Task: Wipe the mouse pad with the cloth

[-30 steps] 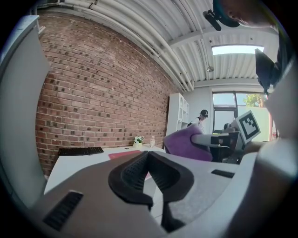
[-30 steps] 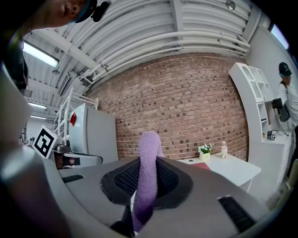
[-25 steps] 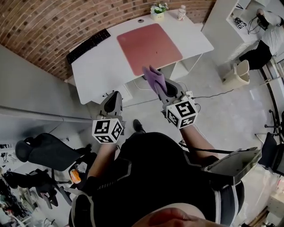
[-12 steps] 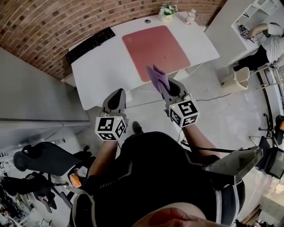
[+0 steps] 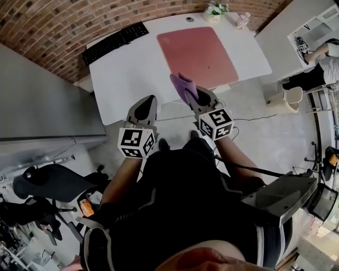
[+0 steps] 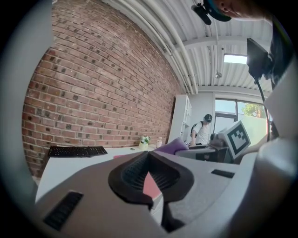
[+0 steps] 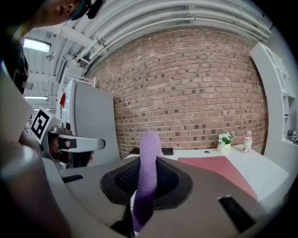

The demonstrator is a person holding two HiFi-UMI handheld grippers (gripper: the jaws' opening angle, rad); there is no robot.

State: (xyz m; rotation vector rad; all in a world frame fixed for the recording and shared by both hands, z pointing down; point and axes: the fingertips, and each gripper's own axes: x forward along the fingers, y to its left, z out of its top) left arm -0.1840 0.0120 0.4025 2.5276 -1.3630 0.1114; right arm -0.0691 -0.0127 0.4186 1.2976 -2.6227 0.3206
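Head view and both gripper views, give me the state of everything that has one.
cloth: pinched upright, clear of the desk.
right gripper: shut on cloth.
left gripper: shut, empty.
mouse pad: flat on desk, uncovered, untouched.
keyboard: flat, apart from the mouse pad.
bottle: upright.

Purple cloth [image 5: 183,86] in right claw [image 5: 194,98]

On the tabletop [image 5: 132,74], the keyboard [image 5: 115,42] lies left of the mouse pad [image 5: 197,50] at the far edge; the plant pot [image 5: 214,11] and bottle [image 5: 242,20] stand behind the mouse pad. In front of the mouse pad, the cloth [image 5: 183,86] sits in the right gripper [image 5: 192,96], with the left gripper [image 5: 145,106] farther left.
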